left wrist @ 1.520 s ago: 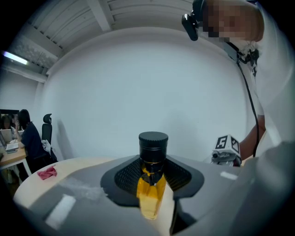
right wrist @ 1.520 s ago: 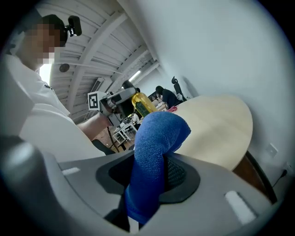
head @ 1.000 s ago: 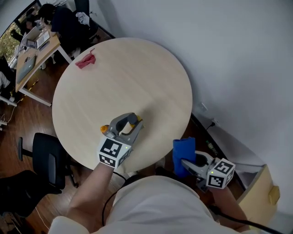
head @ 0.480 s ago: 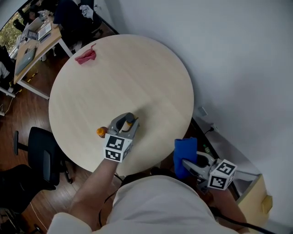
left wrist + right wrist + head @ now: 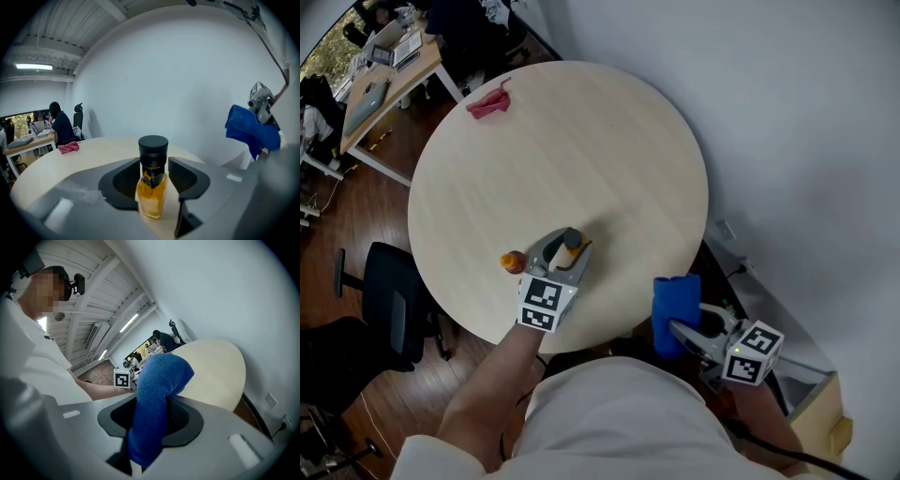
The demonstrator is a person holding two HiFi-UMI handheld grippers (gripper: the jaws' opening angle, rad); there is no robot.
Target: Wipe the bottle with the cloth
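A small bottle [image 5: 570, 247] of amber liquid with a black cap [image 5: 153, 146] stands upright between the jaws of my left gripper [image 5: 564, 249], which is shut on its neck over the near part of the round wooden table [image 5: 581, 141]. My right gripper [image 5: 682, 330] is off the table's edge at the right, close to my body. It is shut on a folded blue cloth [image 5: 677, 300] that sticks up out of its jaws [image 5: 157, 394]. In the left gripper view the cloth [image 5: 248, 126] hangs to the bottle's right, apart from it.
A crumpled pink rag [image 5: 490, 101] lies at the table's far left edge. A small orange thing [image 5: 513, 262] sits just left of the left gripper. A black office chair [image 5: 394, 305] stands left of the table, desks with people [image 5: 389, 70] beyond. A white wall runs along the right.
The left gripper and bottle have stayed near the table's front edge, shifting only slightly. The right gripper still holds the blue cloth in about the same place.
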